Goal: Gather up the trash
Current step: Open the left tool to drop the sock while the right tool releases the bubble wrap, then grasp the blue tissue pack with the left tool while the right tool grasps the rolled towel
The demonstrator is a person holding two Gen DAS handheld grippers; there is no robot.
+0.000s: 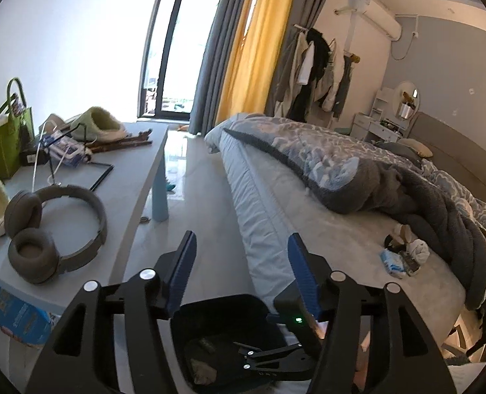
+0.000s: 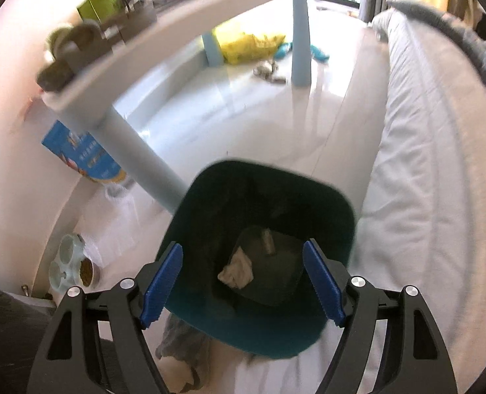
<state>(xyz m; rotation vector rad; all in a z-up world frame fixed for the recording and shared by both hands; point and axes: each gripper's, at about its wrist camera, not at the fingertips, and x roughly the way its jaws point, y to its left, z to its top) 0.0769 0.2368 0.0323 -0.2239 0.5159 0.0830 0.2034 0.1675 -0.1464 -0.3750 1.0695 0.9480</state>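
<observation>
Right gripper point(image 2: 243, 282) jaws apart, empty, above dark bin point(image 2: 210, 321) on floor; crumpled paper point(image 2: 236, 271) lies inside. Left gripper point(image 1: 241, 272) jaws apart, empty. Beyond: more trash point(image 1: 404, 252) on bed point(image 1: 341, 229); headphones point(image 1: 50, 225) on worktop point(image 1: 118, 197).

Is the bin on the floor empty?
No, the bin already holds a crumpled piece of paper and another small scrap lying on its bottom.
</observation>
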